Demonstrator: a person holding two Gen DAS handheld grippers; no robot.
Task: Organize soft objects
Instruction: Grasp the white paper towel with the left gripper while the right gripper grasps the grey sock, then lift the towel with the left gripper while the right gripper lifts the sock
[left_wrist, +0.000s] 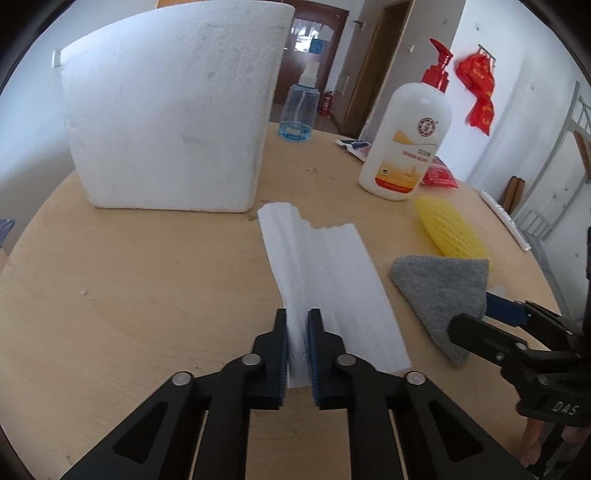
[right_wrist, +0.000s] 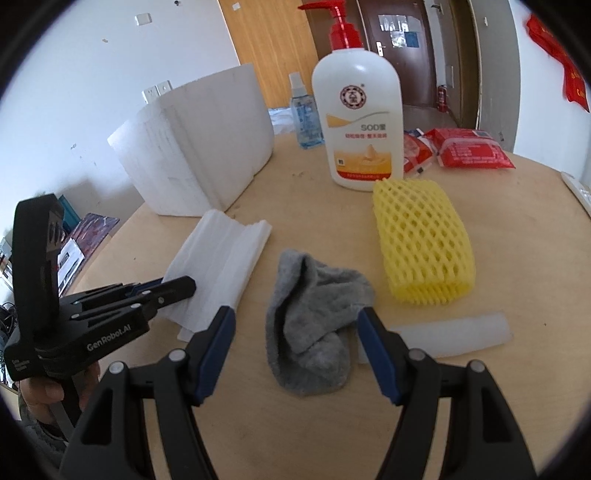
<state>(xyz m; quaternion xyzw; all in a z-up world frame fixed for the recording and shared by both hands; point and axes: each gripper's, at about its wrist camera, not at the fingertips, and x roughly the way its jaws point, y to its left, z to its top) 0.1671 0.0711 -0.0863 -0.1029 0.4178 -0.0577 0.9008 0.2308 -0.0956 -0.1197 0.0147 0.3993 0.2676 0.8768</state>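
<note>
A white foam sheet (left_wrist: 332, 280) lies on the wooden table (left_wrist: 147, 295); my left gripper (left_wrist: 297, 321) is shut on its near edge. The sheet (right_wrist: 218, 266) and the left gripper (right_wrist: 177, 288) also show in the right wrist view. A grey sock (right_wrist: 314, 321) lies crumpled between the fingers of my right gripper (right_wrist: 295, 321), which is open around it. The sock (left_wrist: 443, 291) and the right gripper (left_wrist: 476, 314) also show in the left wrist view. A yellow foam net (right_wrist: 421, 240) lies beyond the sock. A translucent white tube (right_wrist: 454, 334) lies to the right.
A white foam box (left_wrist: 170, 122) stands at the back left. A white lotion bottle with a red pump (right_wrist: 356, 122), a blue spray bottle (left_wrist: 299, 110) and red packets (right_wrist: 472, 147) stand at the back. The table edge curves at the right.
</note>
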